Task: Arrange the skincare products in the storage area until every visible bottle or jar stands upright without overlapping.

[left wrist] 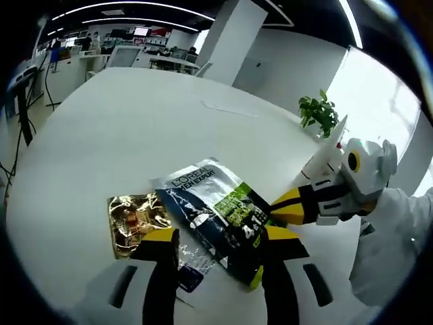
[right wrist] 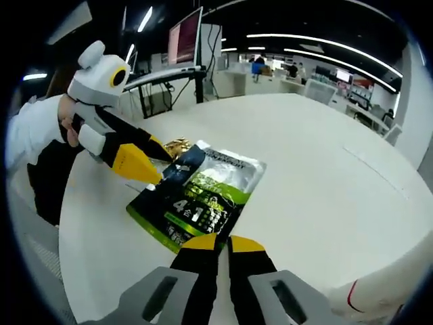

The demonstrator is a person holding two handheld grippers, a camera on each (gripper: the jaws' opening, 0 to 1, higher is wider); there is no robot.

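Lying flat on the white bench [left wrist: 135,135], the skincare items are far from arranged: no bottle or jar stands upright, and what is on show is a set of flat sachets. A dark L'Oreal Men Expert sachet [left wrist: 216,217] with a green panel sits partly over a smaller pale packet [left wrist: 193,265], and a gold foil packet [left wrist: 134,220] lies just beside it, touching or nearly so. By the task's measure the overlap remains to be cleared, so the work looks early, with most of the sorting left.

In the left gripper view, the left gripper [left wrist: 216,261] hangs low over the pile with its jaws spread wide, one tip over the gold foil packet's near edge and the other at the sachet's green end. It has hold of nothing, though it straddles the dark sachet as if to close on it.

In the same view the right gripper [left wrist: 291,206] reaches in from the right, its yellow tip meeting the sachet's far edge. In the right gripper view, its own jaws [right wrist: 222,245] are brought nearly together, with only a thin gap, just short of the green end of the sachet [right wrist: 203,196]. Whether a sliver of the sachet's edge is pinched there cannot be told. The left gripper [right wrist: 139,164] comes in from the left of that view, its yellow tip on the sachet's corner beside the gold foil packet [right wrist: 177,146]. A person's white sleeve [right wrist: 30,135] shows behind it.
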